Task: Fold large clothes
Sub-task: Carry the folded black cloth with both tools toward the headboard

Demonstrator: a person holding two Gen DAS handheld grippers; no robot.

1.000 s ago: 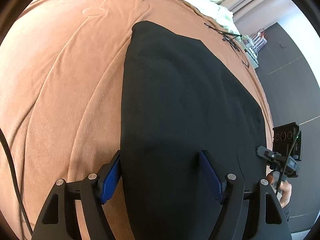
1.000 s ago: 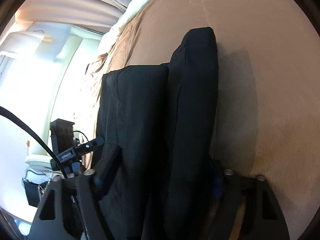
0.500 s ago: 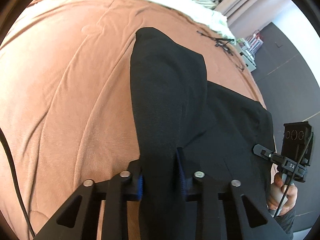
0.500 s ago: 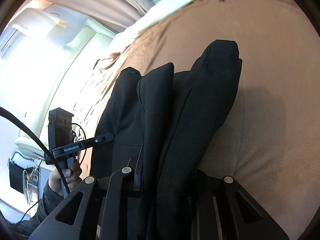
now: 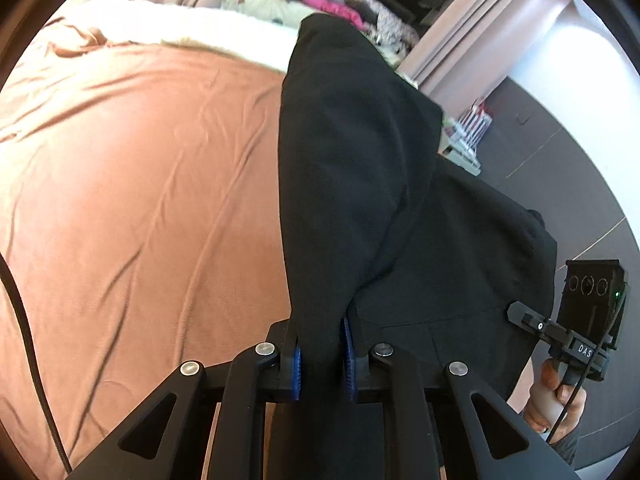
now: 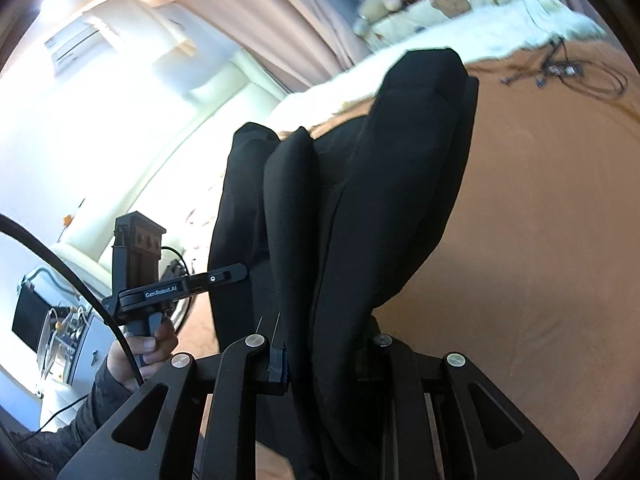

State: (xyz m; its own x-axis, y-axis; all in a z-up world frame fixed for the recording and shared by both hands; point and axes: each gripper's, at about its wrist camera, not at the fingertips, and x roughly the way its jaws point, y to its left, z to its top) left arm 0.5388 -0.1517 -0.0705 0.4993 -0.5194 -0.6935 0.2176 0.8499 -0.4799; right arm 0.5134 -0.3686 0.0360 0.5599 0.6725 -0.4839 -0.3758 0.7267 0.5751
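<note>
Both the left gripper (image 5: 320, 360), its jaws closing, and the right gripper (image 6: 324, 356) clench bunched folds of the black garment (image 5: 360, 184), which hangs above the bed's brown cover (image 5: 140, 200) near its right edge.

Blown-out window glare, fisheye-warped edges, slight blur
</note>
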